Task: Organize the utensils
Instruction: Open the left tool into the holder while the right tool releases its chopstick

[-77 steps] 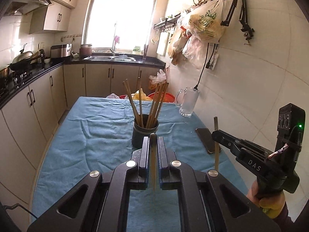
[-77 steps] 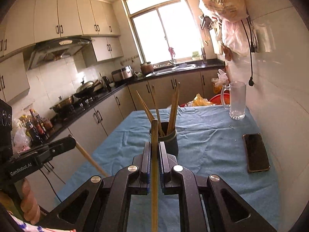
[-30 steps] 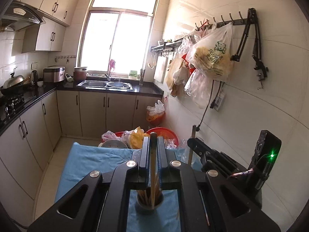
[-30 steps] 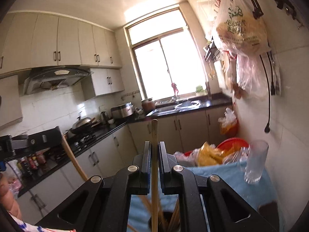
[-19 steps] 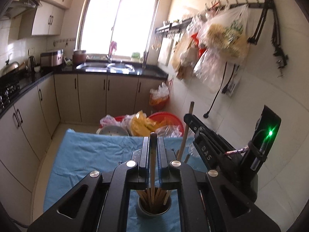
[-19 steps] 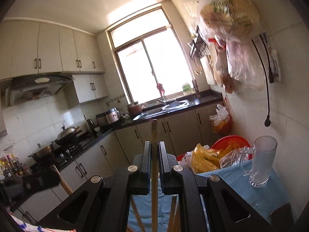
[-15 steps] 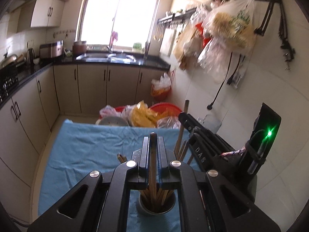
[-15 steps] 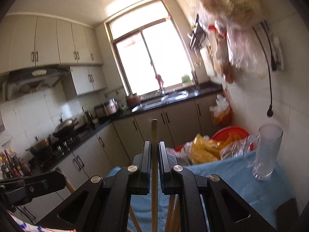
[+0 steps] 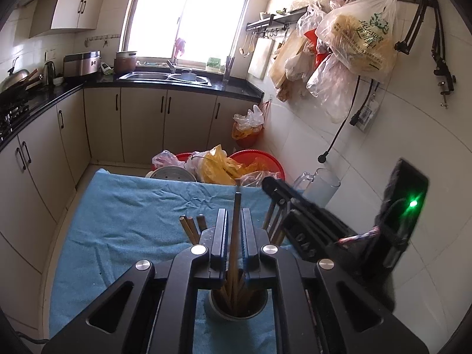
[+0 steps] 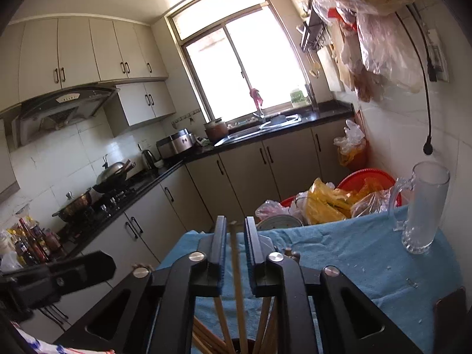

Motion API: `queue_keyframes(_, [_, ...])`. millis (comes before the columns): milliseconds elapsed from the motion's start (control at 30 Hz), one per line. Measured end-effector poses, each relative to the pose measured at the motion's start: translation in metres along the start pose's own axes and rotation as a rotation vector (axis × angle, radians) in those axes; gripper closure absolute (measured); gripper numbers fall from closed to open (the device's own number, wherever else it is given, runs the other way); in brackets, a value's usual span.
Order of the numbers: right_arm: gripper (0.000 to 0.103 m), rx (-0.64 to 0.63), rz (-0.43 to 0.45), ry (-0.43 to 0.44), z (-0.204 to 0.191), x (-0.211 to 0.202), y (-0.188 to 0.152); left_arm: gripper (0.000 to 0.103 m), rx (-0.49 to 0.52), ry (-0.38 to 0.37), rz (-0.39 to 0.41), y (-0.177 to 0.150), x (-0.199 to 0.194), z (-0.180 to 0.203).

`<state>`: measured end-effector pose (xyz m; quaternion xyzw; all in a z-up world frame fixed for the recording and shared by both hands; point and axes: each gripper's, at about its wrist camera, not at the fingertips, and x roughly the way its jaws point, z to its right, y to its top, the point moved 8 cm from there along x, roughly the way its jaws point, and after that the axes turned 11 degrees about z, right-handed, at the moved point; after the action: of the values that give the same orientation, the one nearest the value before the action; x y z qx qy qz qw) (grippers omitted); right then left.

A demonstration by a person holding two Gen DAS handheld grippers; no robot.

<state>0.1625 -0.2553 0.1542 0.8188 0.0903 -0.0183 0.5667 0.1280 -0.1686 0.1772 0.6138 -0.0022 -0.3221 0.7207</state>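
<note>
A dark round holder (image 9: 239, 309) full of wooden chopsticks stands on the blue cloth. My left gripper (image 9: 234, 215) is right above it, jaws slightly apart, with one chopstick (image 9: 235, 236) standing loose between them, its lower end in the holder. My right gripper (image 10: 236, 224) is also over the holder (image 10: 236, 345), jaws apart, a chopstick (image 10: 236, 259) standing free between them. The right gripper shows in the left wrist view (image 9: 295, 203); the left gripper shows in the right wrist view (image 10: 59, 277).
A glass mug (image 10: 421, 209) stands at the far right of the blue cloth (image 9: 124, 212). A dark phone's corner (image 10: 451, 309) lies at the right edge. Red basins with plastic bags (image 9: 233, 168) sit beyond the table. The tiled wall is close on the right.
Both grippers have come down over the holder and their jaws have opened. The two chopsticks, gripped before, now stand loose between the jaws with their ends in the holder.
</note>
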Motion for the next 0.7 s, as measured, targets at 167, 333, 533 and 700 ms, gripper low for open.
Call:
queue_keyframes(167, [0.07, -0.004, 0.029, -0.002, -0.003, -0.042, 0.013, 0.086, -0.018, 0.008, 0.024, 0.002, -0.028, -0.003])
queue_keyframes(333, [0.05, -0.005, 0.047, -0.035, 0.006, -0.102, -0.004, 0.058, -0.017, 0.065, 0.091, -0.012, -0.077, -0.009])
queue_keyframes(533, [0.045, -0.056, 0.075, -0.155, 0.023, -0.156, -0.057, 0.05, -0.026, 0.186, 0.088, -0.065, -0.12, -0.019])
queue_keyframes(700, [0.045, -0.084, 0.099, -0.22, 0.043, -0.165, -0.084, 0.046, 0.032, 0.379, 0.102, -0.103, -0.147, -0.025])
